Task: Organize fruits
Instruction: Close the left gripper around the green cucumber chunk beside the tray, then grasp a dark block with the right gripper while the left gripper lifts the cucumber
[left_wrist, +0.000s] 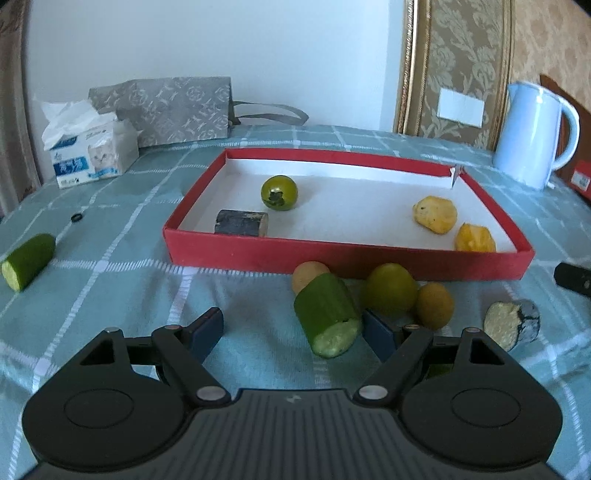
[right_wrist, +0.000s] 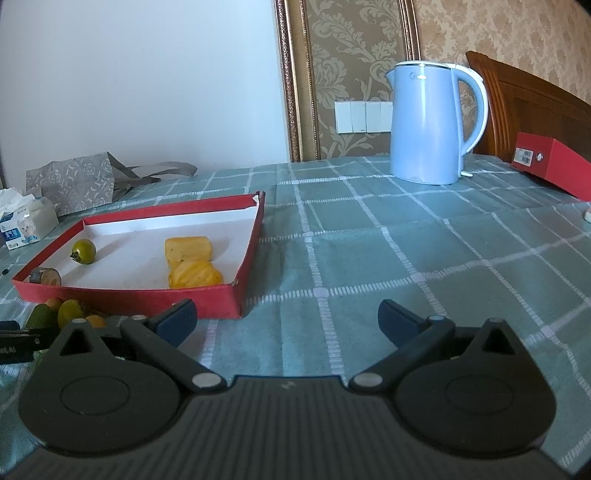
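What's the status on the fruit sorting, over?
Left gripper open, cucumber piece by its right finger. Right gripper open, empty. Red tray holds four pieces. Nothing blocking.

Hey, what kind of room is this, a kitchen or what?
Probably a room in a home, not clearly a kitchen: a table with a checked tablecloth, an electric kettle by patterned wallpaper, and a tissue pack. A wooden headboard-like piece may suggest a bedroom.

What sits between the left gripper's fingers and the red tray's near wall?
In the left wrist view, a cucumber piece, with three yellowish round fruits behind it, lies between the left gripper and the red tray.
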